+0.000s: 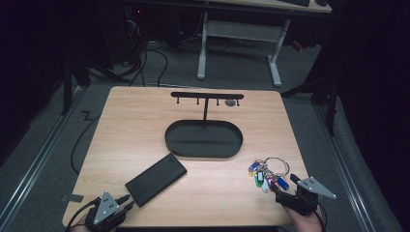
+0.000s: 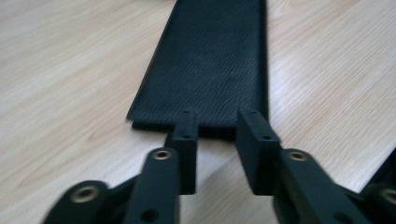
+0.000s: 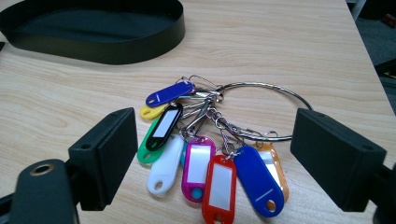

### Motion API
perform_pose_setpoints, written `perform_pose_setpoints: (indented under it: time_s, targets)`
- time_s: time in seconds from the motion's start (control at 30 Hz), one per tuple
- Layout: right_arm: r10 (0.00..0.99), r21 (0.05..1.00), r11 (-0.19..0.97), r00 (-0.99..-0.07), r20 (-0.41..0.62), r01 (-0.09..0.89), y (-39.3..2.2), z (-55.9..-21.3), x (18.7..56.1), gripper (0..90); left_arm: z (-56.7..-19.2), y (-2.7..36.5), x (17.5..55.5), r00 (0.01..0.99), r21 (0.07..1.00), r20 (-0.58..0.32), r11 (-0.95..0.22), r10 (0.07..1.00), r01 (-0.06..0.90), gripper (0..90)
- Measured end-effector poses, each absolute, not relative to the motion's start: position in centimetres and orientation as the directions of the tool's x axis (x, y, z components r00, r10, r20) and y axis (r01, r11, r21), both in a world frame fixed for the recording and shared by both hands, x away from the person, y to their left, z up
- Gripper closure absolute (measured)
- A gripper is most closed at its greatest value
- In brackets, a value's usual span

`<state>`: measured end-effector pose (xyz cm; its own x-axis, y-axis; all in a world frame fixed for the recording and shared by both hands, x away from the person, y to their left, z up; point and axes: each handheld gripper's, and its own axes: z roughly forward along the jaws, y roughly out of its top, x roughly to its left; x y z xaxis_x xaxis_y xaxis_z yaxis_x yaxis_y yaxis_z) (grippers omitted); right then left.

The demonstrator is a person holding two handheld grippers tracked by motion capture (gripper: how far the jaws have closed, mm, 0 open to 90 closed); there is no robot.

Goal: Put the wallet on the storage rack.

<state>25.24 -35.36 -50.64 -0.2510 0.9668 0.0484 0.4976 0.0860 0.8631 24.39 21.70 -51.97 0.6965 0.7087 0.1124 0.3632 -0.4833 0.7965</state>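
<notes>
Left claw (image 2: pixel 215 140) part-spread, pinching nothing, tips at near short end of black case (image 2: pixel 210 60); case lies flat on desk (image 1: pixel 125 125), long axis running straight away from claw. Right claw (image 3: pixel 215 158) spread wide around key bunch (image 3: pixel 210 154).

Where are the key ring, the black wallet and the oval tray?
key ring (image 3: pixel 261 88), right gripper view, on the metal loop's top.
wallet (image 2: pixel 210 60), left gripper view, on its textured face.
tray (image 1: pixel 203 151), high view, on its near rim.
</notes>
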Motion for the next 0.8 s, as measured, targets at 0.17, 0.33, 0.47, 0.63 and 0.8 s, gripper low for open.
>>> perform_pose_setpoints:
  time_s: [0.17, 0.33, 0.47, 0.63, 0.8]
  targets:
    - [0.967, 0.862, 0.084, -0.251, 0.051, 0.499, -35.2, -50.7, 25.3, 14.9, -51.7, 20.4, 25.2, 0.725, 0.820, 0.104, -0.472, 0.681, 0.325, 53.1]
    - [0.966, 0.860, 0.086, -0.252, 0.051, 0.504, -35.1, -50.8, 25.4, 14.9, -51.4, 18.6, 26.6, 0.757, 0.817, 0.111, -0.493, 0.644, 0.300, 45.7]
    - [0.967, 0.860, 0.084, -0.250, 0.052, 0.503, -35.2, -50.8, 25.4, 14.9, -51.1, 17.3, 28.0, 0.771, 0.817, 0.112, -0.499, 0.627, 0.287, 42.9]
    - [0.968, 0.860, 0.074, -0.243, 0.059, 0.505, -35.4, -50.9, 25.2, 14.9, -50.6, 15.8, 29.8, 0.770, 0.828, 0.130, -0.496, 0.625, 0.263, 47.7]
    - [0.968, 0.859, 0.073, -0.243, 0.061, 0.507, -35.6, -51.0, 25.2, 14.9, -50.7, 14.4, 29.9, 0.777, 0.825, 0.133, -0.503, 0.616, 0.257, 47.4]
